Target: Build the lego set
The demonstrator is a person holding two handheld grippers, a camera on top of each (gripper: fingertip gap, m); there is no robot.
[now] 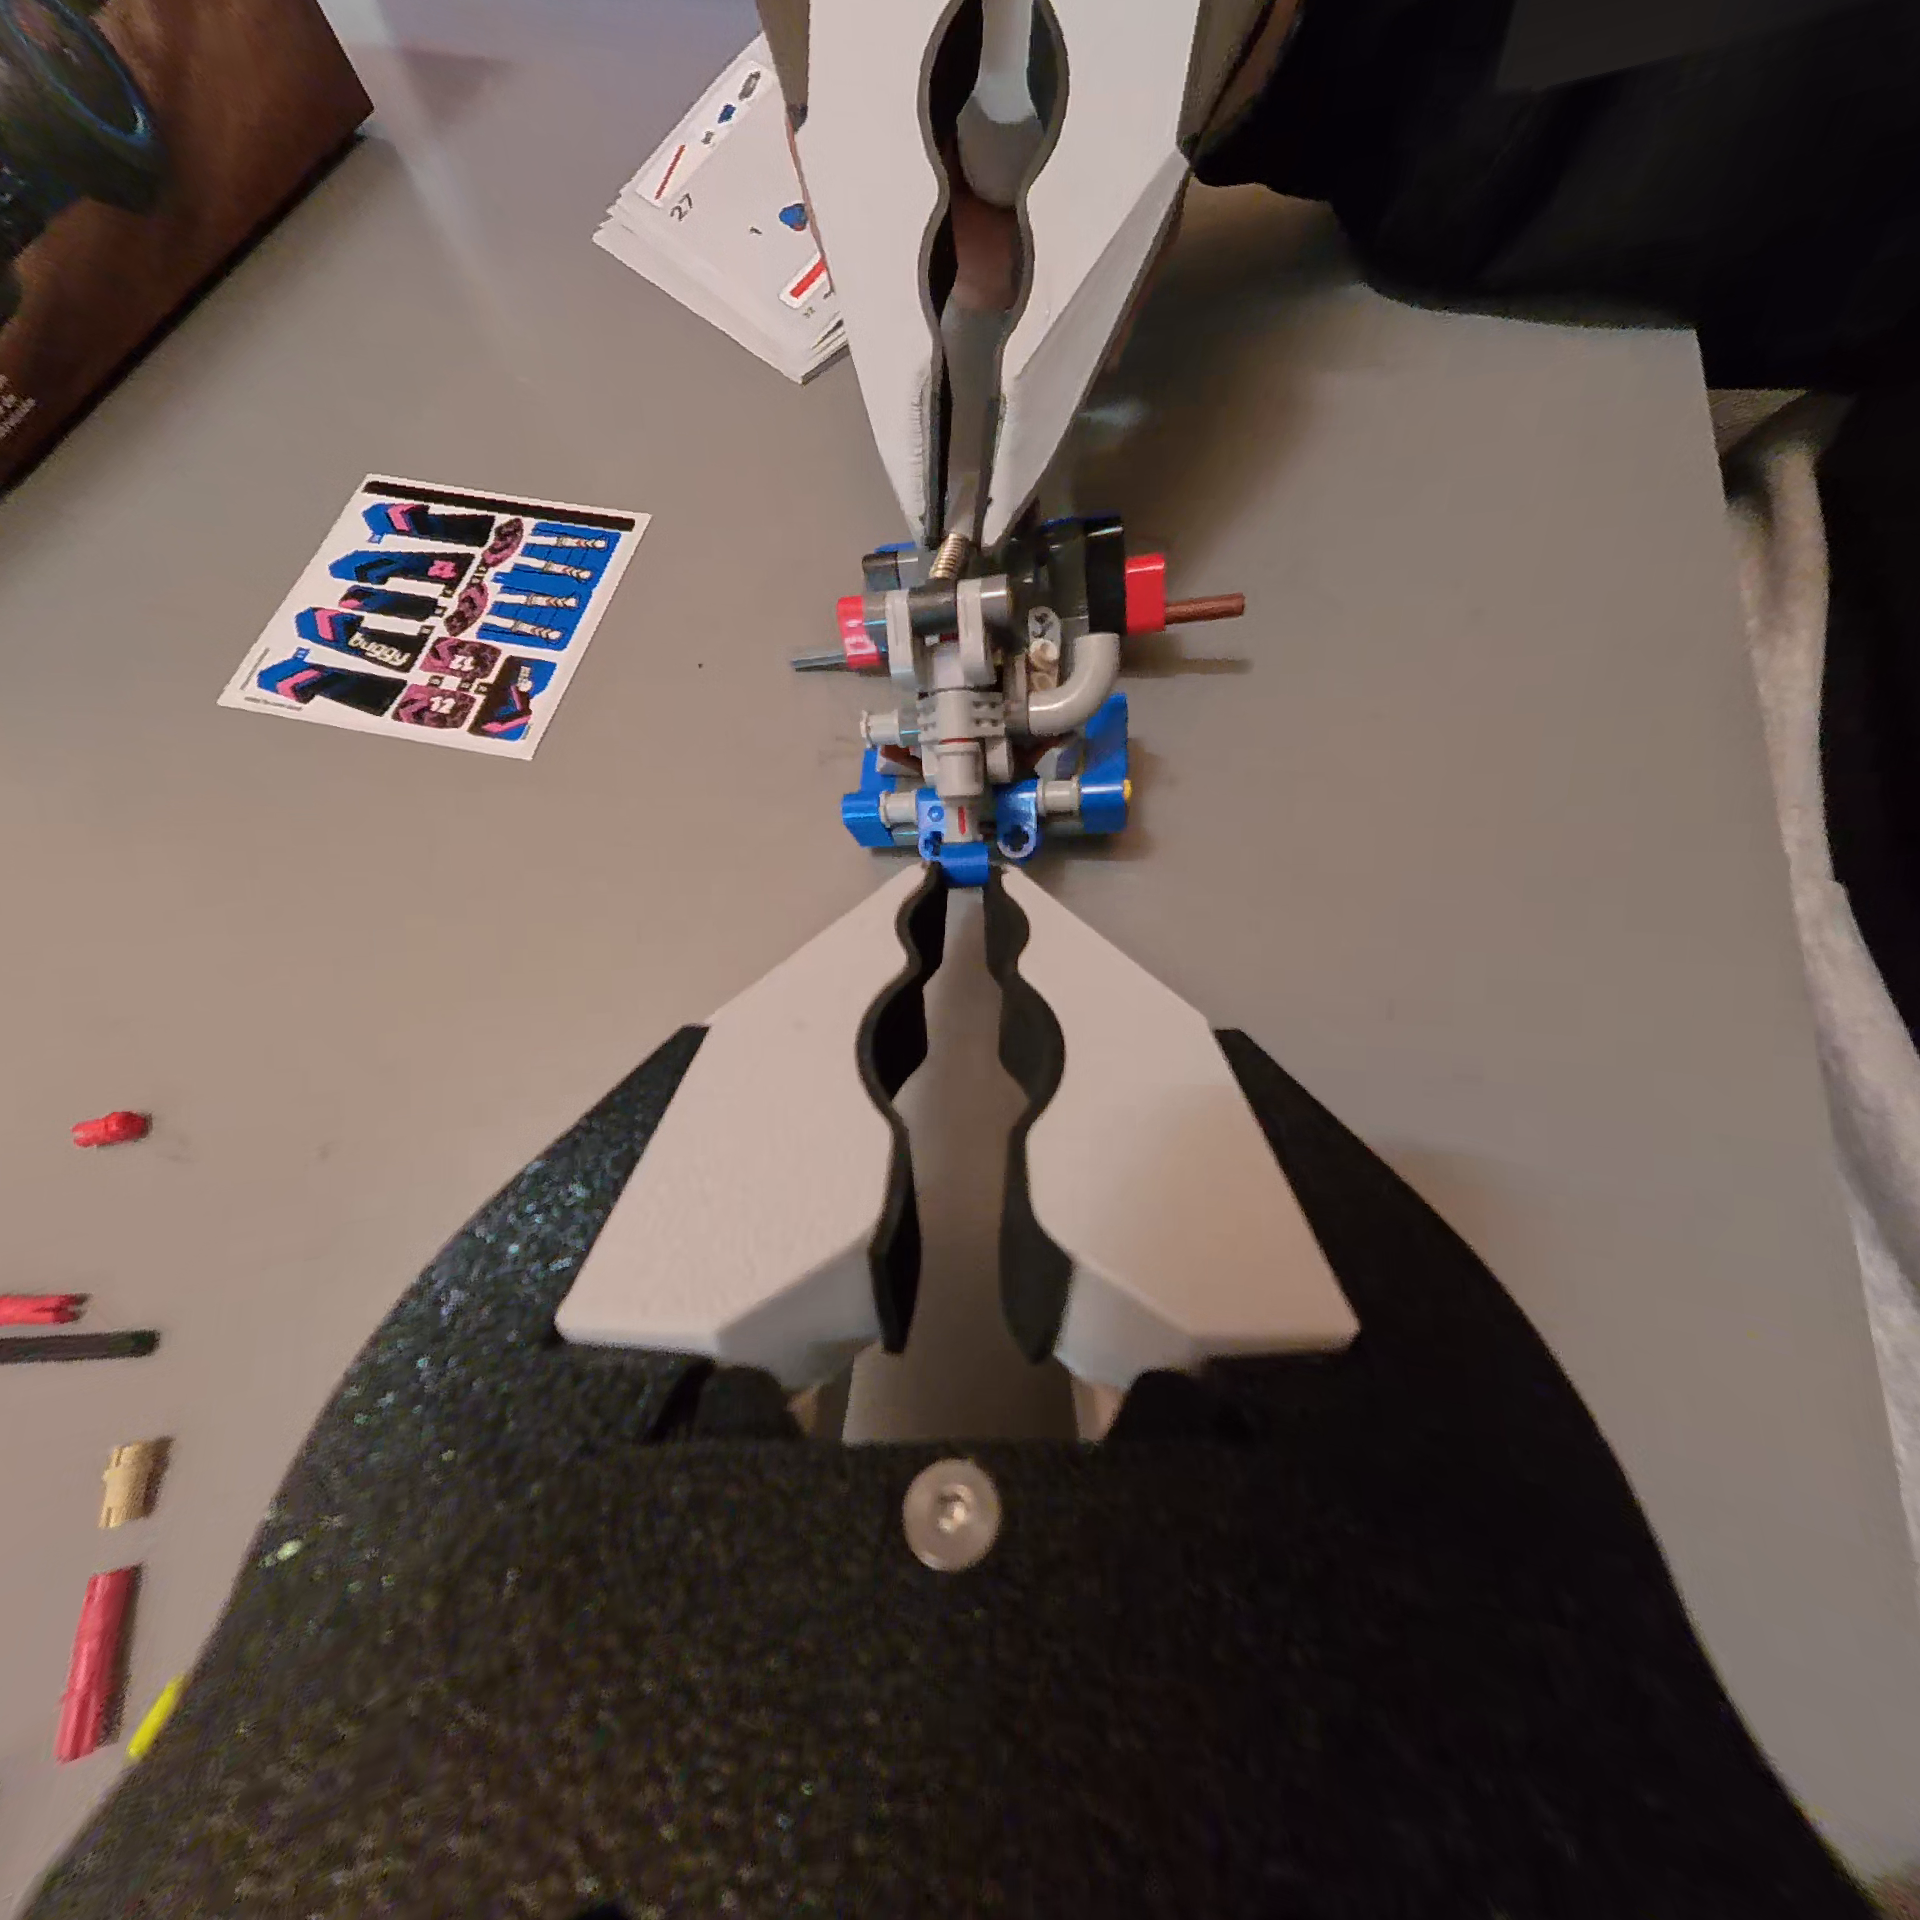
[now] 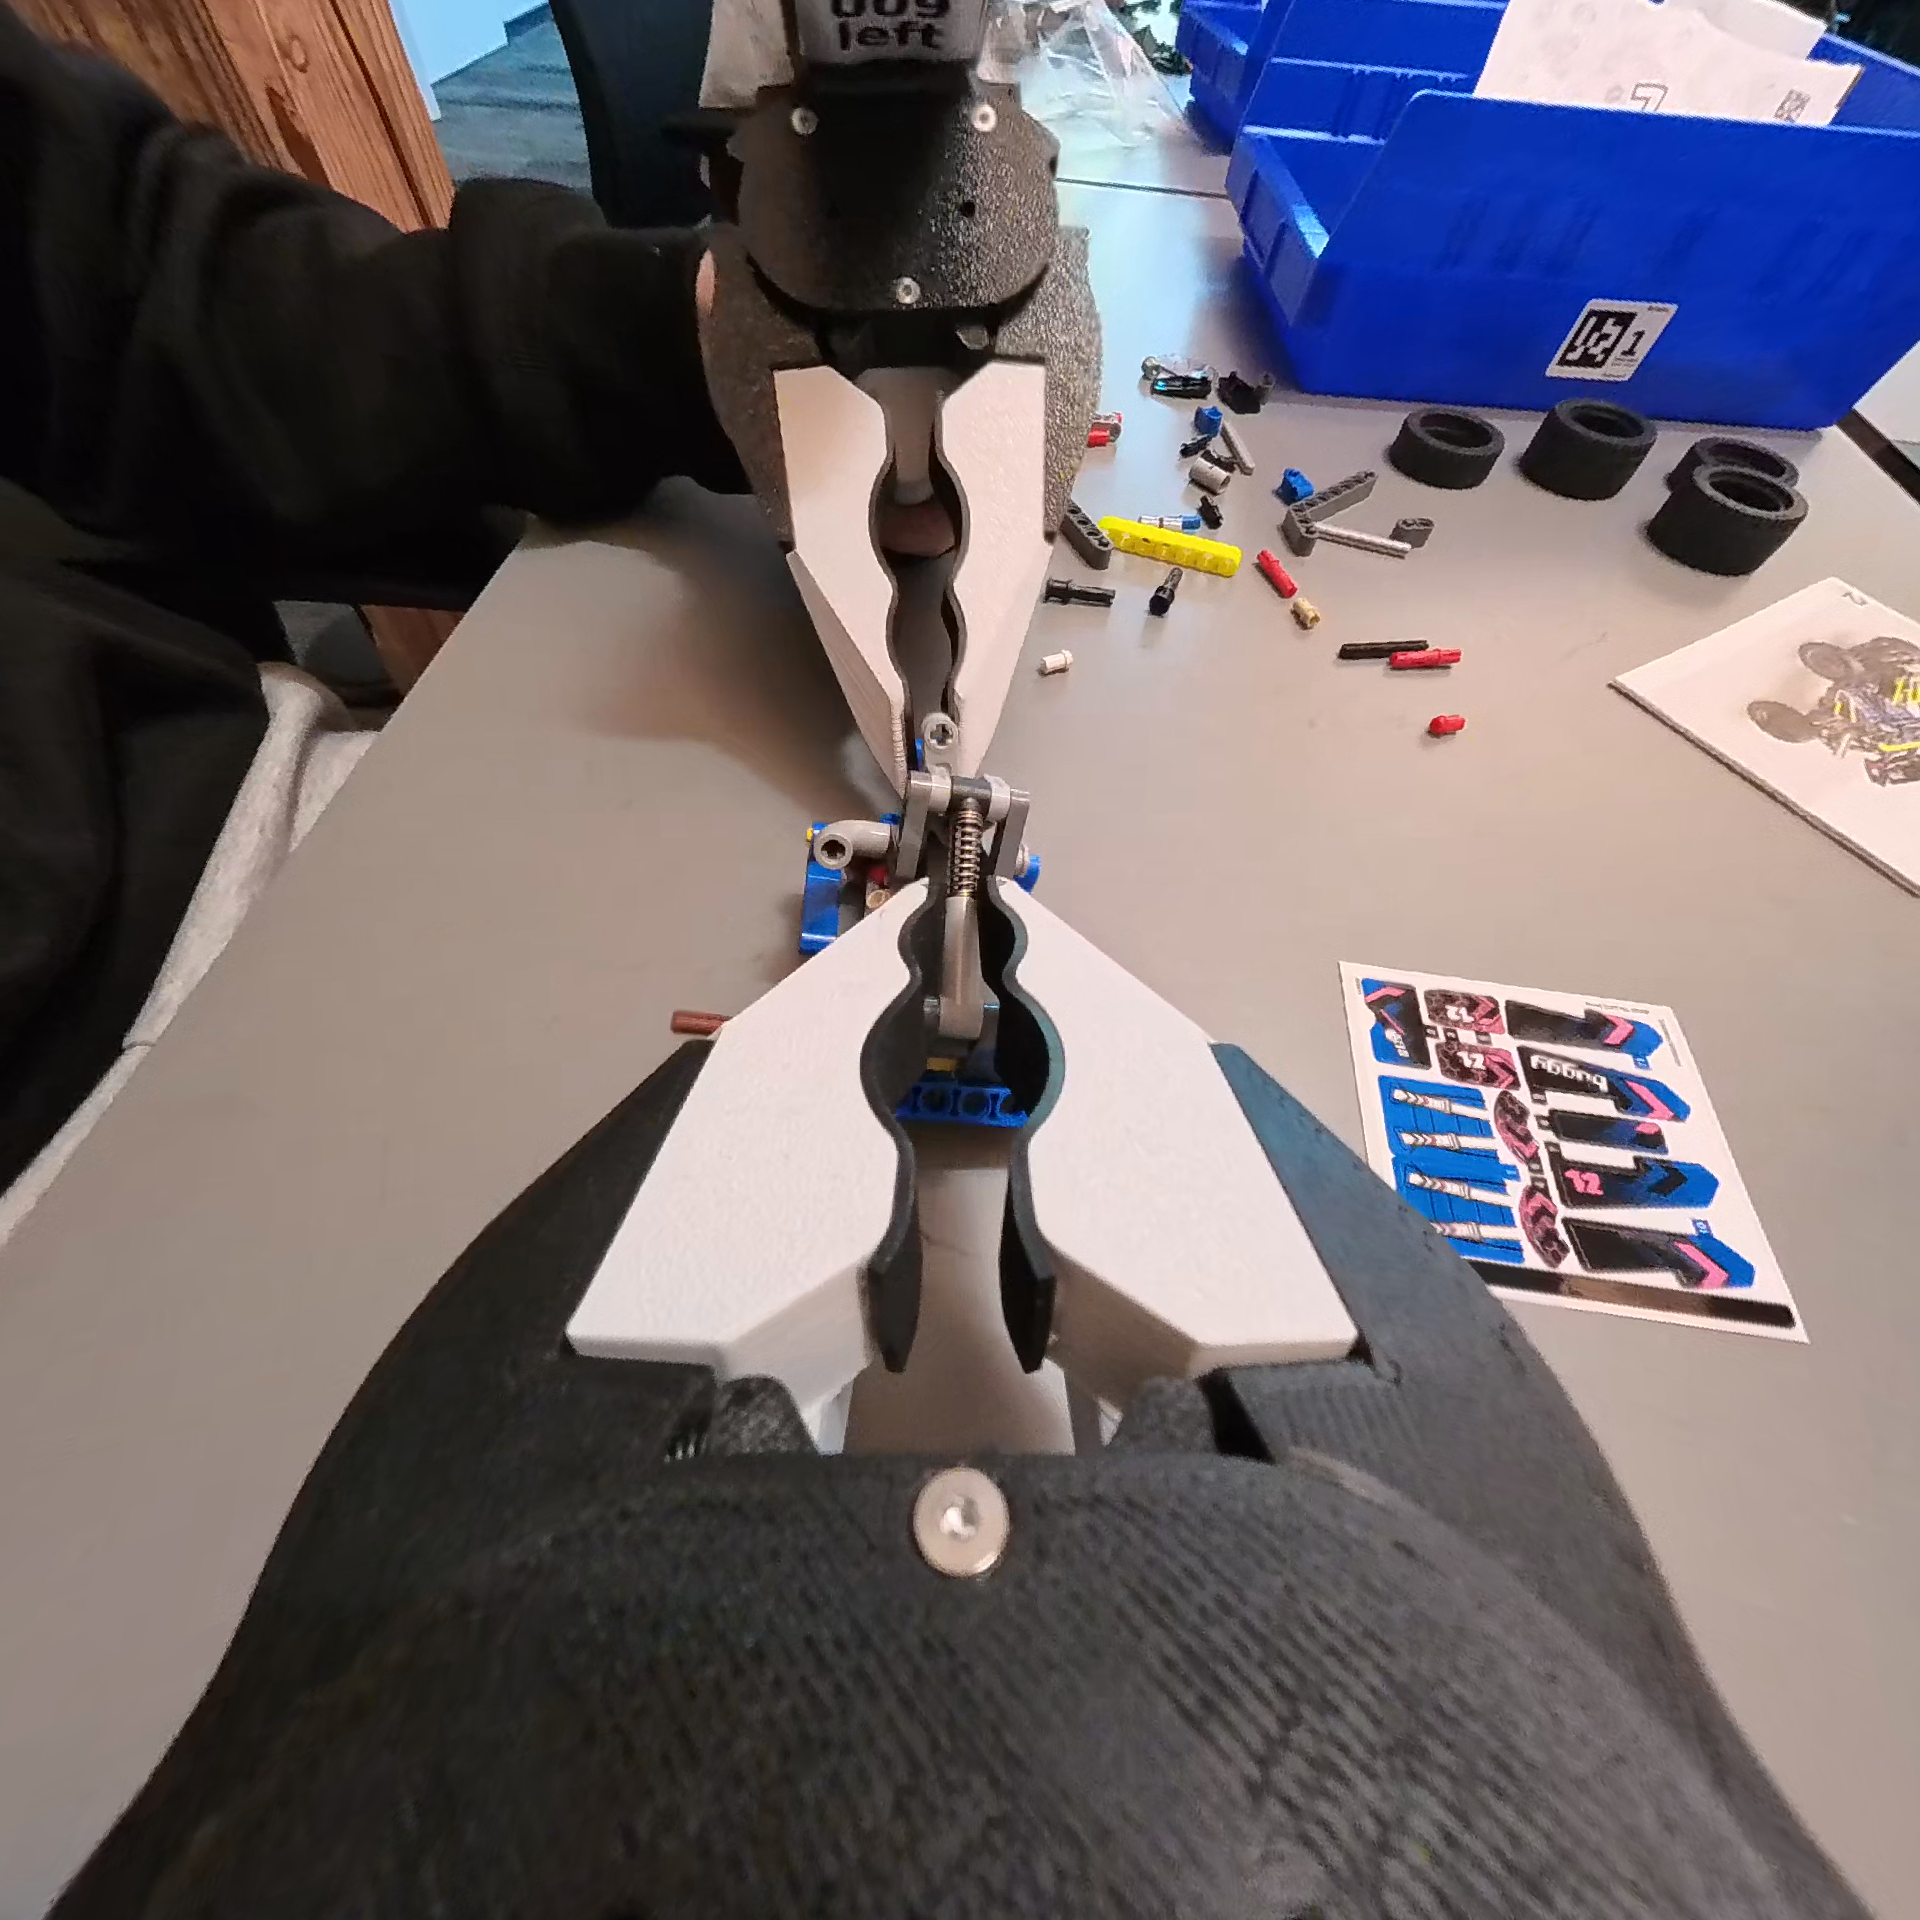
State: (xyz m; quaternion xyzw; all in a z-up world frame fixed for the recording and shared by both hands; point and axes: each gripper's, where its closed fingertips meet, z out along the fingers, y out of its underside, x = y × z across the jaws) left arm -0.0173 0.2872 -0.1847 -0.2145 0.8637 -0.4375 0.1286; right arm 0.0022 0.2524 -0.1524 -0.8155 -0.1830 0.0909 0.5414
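Fingertips of the left gripper are pinching the blue end piece of a small blue, grey and black lego assembly, which is sitting on the grey tabletop. Opposite it, the right gripper is closing its grey fingers on the assembly's grey shock absorber with a metal spring, so the two grippers are meeting tip to tip over the model. A brown axle is sticking out of the assembly's side beside a red bush. Just beyond, a blue, pink and black sticker sheet is lying flat on the table, with a white instruction booklet farther off. Loose pieces are lying well apart from the model: a yellow perforated beam, red pins, black pins and an angled grey beam. Four black rubber tyres are standing near a blue plastic bin.
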